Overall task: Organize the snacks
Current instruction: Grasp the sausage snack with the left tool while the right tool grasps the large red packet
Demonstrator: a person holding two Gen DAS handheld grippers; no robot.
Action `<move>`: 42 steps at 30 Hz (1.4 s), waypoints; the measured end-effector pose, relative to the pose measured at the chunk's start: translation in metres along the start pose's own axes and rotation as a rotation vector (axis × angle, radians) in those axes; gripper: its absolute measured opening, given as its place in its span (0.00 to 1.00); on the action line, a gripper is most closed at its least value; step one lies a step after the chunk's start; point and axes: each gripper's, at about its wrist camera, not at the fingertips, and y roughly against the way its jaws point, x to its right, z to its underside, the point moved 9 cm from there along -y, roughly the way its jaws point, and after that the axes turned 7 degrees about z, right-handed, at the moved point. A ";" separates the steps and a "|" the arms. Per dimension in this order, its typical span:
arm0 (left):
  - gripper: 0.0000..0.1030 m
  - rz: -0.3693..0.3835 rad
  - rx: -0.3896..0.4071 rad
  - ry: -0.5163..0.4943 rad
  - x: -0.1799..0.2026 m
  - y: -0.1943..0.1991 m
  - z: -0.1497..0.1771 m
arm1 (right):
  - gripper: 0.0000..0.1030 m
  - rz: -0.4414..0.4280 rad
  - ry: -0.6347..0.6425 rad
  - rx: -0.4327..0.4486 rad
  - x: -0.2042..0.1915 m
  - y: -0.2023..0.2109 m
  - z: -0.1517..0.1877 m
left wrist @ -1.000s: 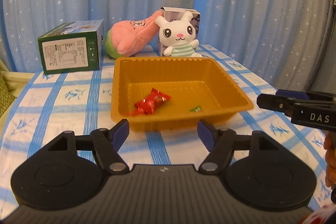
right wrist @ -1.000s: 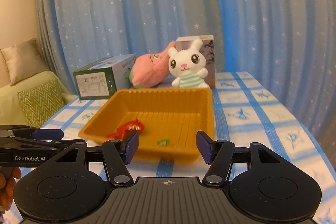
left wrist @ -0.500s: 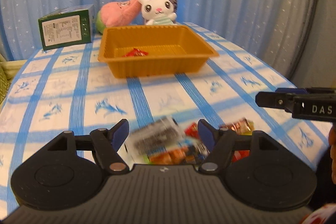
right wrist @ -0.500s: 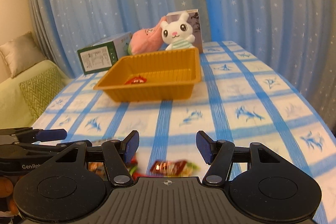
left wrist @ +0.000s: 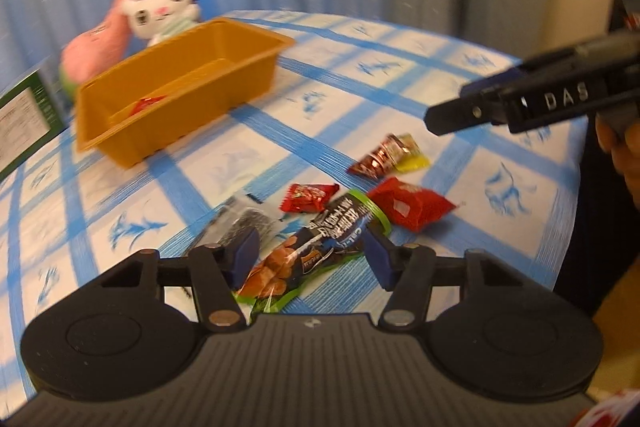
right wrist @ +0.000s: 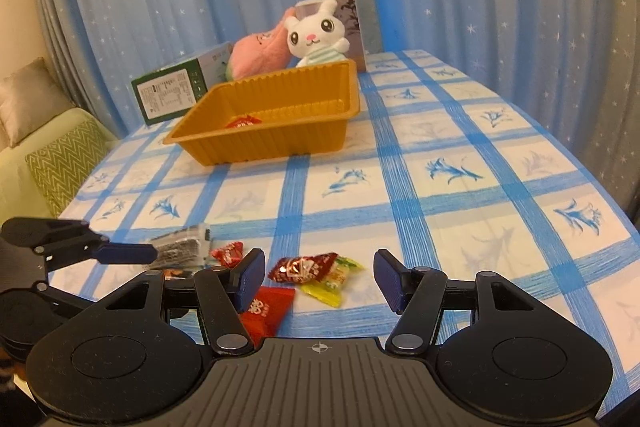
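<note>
Several snack packets lie near the table's front edge. My left gripper [left wrist: 310, 259] is open, its fingers either side of a dark nut packet with green trim [left wrist: 320, 247]; a black seed packet [left wrist: 244, 223] lies to its left. Beyond are a small red candy [left wrist: 308, 197], a large red packet [left wrist: 412, 207] and a maroon and yellow candy [left wrist: 384, 157]. My right gripper [right wrist: 320, 279] is open just before the maroon candy [right wrist: 306, 267], yellow one [right wrist: 332, 283] and red packet [right wrist: 266, 311]. The orange tray [right wrist: 280, 139] holds a red candy [right wrist: 242, 121].
Behind the tray stand a white bunny plush [right wrist: 316, 35], a pink plush [right wrist: 256, 55] and a green box [right wrist: 172, 93]. A sofa with cushions [right wrist: 52, 163] is left of the table. The table edge curves close on the right.
Both grippers have pulled back from the tray and dropped toward the snack pile at the front edge. The left view has swung right and tilted.
</note>
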 end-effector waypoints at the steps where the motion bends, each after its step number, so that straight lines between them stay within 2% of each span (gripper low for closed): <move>1: 0.54 0.021 -0.006 -0.020 0.000 -0.004 0.000 | 0.59 -0.001 -0.002 -0.005 0.000 -0.001 0.001; 6: 0.53 0.092 -0.042 -0.034 -0.006 -0.018 -0.001 | 0.59 0.008 -0.008 -0.021 0.002 -0.006 0.004; 8: 0.44 0.102 -0.060 -0.011 -0.008 -0.021 0.001 | 0.59 0.008 -0.007 -0.024 0.002 -0.008 0.005; 12: 0.35 0.059 -0.089 0.076 -0.010 -0.017 0.003 | 0.59 0.004 -0.003 -0.027 -0.001 -0.010 0.005; 13: 0.30 0.034 -0.099 0.108 -0.011 -0.015 0.004 | 0.59 0.000 -0.001 -0.030 -0.003 -0.010 0.006; 17: 0.27 -0.018 -0.095 0.264 -0.014 -0.005 0.010 | 0.59 -0.023 0.012 -0.042 -0.011 -0.013 0.010; 20: 0.27 -0.027 -0.081 0.269 -0.011 -0.001 0.013 | 0.59 -0.040 0.022 -0.051 -0.017 -0.014 0.013; 28: 0.33 -0.002 -0.073 0.166 -0.007 -0.015 0.013 | 0.59 -0.053 0.028 -0.076 -0.022 -0.018 0.018; 33: 0.31 -0.047 -0.090 0.271 -0.009 -0.012 0.015 | 0.59 -0.065 0.036 -0.089 -0.025 -0.022 0.021; 38: 0.29 -0.130 -0.061 0.353 -0.008 -0.005 0.021 | 0.58 -0.085 0.045 -0.101 -0.033 -0.028 0.024; 42: 0.29 -0.150 -0.024 0.387 -0.008 -0.002 0.024 | 0.58 -0.090 0.042 -0.119 -0.038 -0.033 0.027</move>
